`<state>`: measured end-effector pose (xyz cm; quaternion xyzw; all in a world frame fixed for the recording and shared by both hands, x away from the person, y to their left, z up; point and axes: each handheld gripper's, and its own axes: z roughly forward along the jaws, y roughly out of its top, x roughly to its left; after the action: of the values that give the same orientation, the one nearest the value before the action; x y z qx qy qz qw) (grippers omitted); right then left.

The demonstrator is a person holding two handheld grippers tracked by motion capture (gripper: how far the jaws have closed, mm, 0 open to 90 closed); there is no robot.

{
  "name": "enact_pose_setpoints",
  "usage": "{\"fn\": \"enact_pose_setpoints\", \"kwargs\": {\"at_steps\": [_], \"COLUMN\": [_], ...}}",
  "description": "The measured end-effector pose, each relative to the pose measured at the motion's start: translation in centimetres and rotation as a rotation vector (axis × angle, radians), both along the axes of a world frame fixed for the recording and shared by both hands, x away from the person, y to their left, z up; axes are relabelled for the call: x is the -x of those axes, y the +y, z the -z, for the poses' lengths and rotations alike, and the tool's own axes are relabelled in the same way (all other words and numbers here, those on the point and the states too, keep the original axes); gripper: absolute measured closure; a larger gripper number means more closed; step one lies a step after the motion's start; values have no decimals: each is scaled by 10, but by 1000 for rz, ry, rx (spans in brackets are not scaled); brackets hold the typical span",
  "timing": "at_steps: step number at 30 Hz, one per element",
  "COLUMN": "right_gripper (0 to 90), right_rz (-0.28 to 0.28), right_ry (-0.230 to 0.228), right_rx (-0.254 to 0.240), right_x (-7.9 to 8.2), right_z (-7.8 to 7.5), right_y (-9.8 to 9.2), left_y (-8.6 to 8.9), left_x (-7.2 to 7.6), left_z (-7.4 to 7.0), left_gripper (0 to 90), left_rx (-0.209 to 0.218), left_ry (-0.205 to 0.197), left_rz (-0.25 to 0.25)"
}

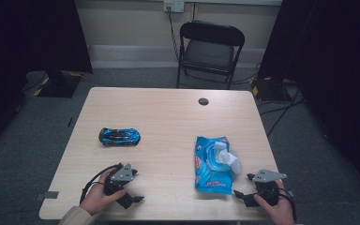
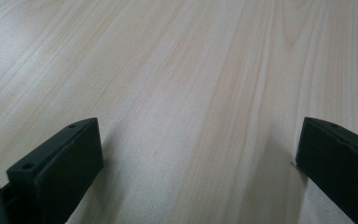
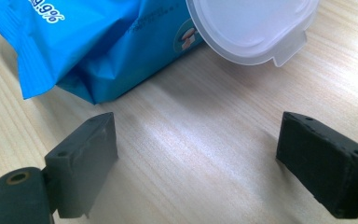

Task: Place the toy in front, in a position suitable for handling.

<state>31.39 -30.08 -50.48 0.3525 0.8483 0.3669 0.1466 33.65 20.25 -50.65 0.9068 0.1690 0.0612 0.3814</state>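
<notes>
My left hand-held gripper (image 1: 132,200) sits at the near-left edge of the surface (image 1: 168,117), my left hand (image 1: 96,197) wrapped round it, cable looping off to the left. In the left gripper view its jaws stand wide apart w/ nothing but bare wood grain between them (image 2: 200,140), so it's open & empty.

My right hand-held gripper (image 1: 243,197) is at the near-right edge, held in my right hand (image 1: 277,206), grey plate on top. Jaws also spread wide, nothing gripped (image 3: 196,154).

Blue wet-wipes pack (image 1: 211,166) lies flat on the surface, right of centre, just to the left of & beyond my right hand-held gripper. Its white flip lid (image 1: 228,158) is open, w/ a wipe poking up near it. In the right gripper view the pack's crimped end (image 3: 74,51) is close ahead of the left jaw, not touching it; the translucent lid (image 3: 256,28) hangs over the wood ahead of the right jaw, tab pointing toward me.

Blue & black toy car (image 1: 119,136) sits on the left half of the surface, beyond my left hand-held gripper & well apart from the pack.

Far side: small dark round grommet (image 1: 203,101) in the surface, black folding chair (image 1: 209,49) behind it, on grey carpet.
</notes>
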Motion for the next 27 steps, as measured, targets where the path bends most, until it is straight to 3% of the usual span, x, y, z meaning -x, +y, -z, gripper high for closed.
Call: {"fn": "enact_pose_setpoints", "kwargs": {"at_steps": [16,18,21,27], "right_gripper": [116,149,144,144], "right_rz": [10,5,16,-9], "right_ry": [3,19,17,-22], "right_rx": [-1,-35,-36,-51], "right_x": [0,1,3,10], "right_z": [0,-4,-7,-22], "right_y": [1,1,1,6], "left_y": [0,0,0,-1], "left_x": [0,1,1,1], "left_z": [0,0,0,-1], "left_gripper": [0,0,0,0], "left_rx": [0,6,5,-12], "left_ry": [-1,2,2,7], "left_rz": [-2,-11,-11,-15]}}
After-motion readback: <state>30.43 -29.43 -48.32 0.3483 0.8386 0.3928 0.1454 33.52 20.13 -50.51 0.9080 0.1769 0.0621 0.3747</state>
